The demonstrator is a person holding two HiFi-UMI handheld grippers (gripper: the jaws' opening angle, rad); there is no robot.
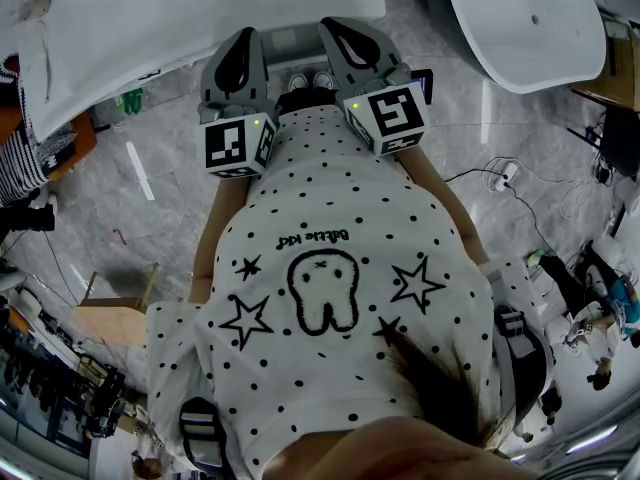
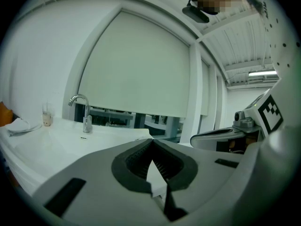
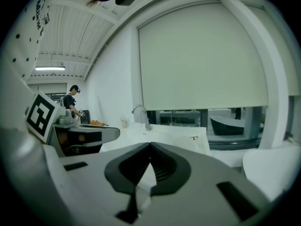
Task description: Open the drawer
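Observation:
Both grippers are held side by side in front of the person's dotted white shirt (image 1: 330, 298), pointing at a white vanity counter (image 1: 200, 18). The left gripper (image 1: 243, 36) (image 2: 152, 140) is shut, its dark pads meeting at the tips with nothing between them. The right gripper (image 1: 340, 26) (image 3: 150, 145) is shut in the same way and holds nothing. Each gripper view shows the other gripper at its side: the right gripper (image 2: 225, 135) and the left gripper (image 3: 89, 133). I cannot make out a drawer front in any view; the counter's edge hides what lies below it.
A chrome faucet (image 2: 84, 109) (image 3: 141, 114) stands on the counter under a large closed roller blind (image 2: 136, 65). A white bathtub (image 1: 530, 18) lies at the upper right. On the marble floor are a wooden stool (image 1: 110, 318) and cables (image 1: 500, 178). Another person (image 3: 71, 100) stands far off.

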